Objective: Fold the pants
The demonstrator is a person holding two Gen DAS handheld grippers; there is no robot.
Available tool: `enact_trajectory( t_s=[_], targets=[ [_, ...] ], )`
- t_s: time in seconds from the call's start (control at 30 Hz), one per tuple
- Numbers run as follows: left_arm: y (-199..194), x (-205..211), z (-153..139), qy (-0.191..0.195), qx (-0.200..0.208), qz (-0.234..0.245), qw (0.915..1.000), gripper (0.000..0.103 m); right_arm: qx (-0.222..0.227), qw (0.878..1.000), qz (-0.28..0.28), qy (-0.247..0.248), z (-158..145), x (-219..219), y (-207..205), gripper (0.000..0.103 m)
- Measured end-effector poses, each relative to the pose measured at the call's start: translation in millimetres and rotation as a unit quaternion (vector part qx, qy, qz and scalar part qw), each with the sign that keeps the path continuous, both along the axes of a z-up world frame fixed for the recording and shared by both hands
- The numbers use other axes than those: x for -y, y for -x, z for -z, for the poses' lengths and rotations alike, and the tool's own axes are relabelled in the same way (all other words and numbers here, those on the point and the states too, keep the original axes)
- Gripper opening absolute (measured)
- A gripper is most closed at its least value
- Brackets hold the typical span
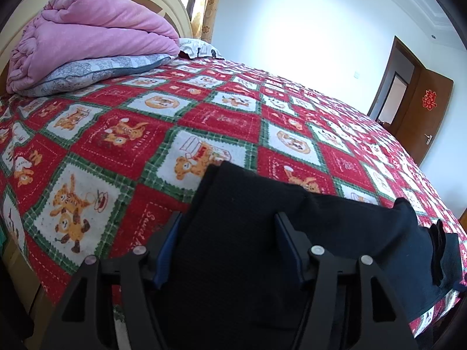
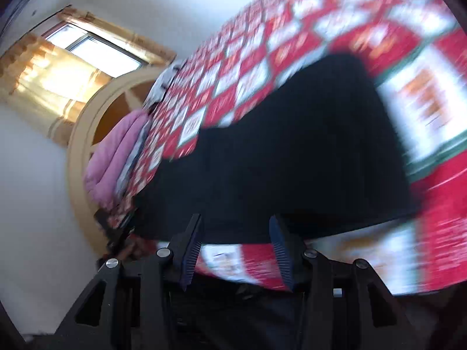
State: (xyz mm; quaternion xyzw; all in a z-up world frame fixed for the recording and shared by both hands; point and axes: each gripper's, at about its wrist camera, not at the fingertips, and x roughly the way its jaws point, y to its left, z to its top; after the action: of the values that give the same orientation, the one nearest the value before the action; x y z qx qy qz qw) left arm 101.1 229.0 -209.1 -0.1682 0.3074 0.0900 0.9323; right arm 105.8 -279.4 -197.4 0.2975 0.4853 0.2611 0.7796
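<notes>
The pants (image 1: pixel 233 233) are matt black cloth; the bedspread (image 1: pixel 116 134) is nappy printed fabric, the headboard (image 2: pixel 76 145) smooth painted wood, the door (image 1: pixel 423 116) glossy brown wood.

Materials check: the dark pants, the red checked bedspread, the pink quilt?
Dark pants: matte black woven or knit cloth, no sheen; the exact fabric can't be told. Red checked bedspread: looks like a napped, fuzzy printed textile, with soft edges on its bear panels. Pink quilt: soft, padded, matte cotton-like cover, folded in thick rolls.

Daylight from window (image 2: pixel 87 49); wall (image 1: pixel 306 29) glares; right view motion-blurred.
</notes>
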Motion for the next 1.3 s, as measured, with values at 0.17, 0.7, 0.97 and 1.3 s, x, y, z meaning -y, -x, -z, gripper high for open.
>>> enact_trajectory(
  t_s=[0.17,0.7,0.97,1.3],
  targets=[
    [0.2,-0.5,0.6,0.004,0.001,-0.001,1.0000,0.063,-0.063,0.995,0.013,-0.079,31.1,-29.5,-17.9,0.048],
    [1.0,-0.9,1.0,0.004,0.001,0.000,1.0000,0.064,-0.087,0.985,0.111,-0.101,44.1,-21.2,-17.0,0.006],
    [1.6,3.5,-0.2,-0.004,0.005,-0.011,0.9999,0.064,-0.078,0.989,0.097,-0.074,35.7,-7.4,-10.4,0.006],
    [14.9,-19.2,8.1,0.024,0.012,-0.052,0.9983,0.093,-0.055,0.995,0.072,-0.037,32.5,-4.2,-11.8,0.007]
  ],
)
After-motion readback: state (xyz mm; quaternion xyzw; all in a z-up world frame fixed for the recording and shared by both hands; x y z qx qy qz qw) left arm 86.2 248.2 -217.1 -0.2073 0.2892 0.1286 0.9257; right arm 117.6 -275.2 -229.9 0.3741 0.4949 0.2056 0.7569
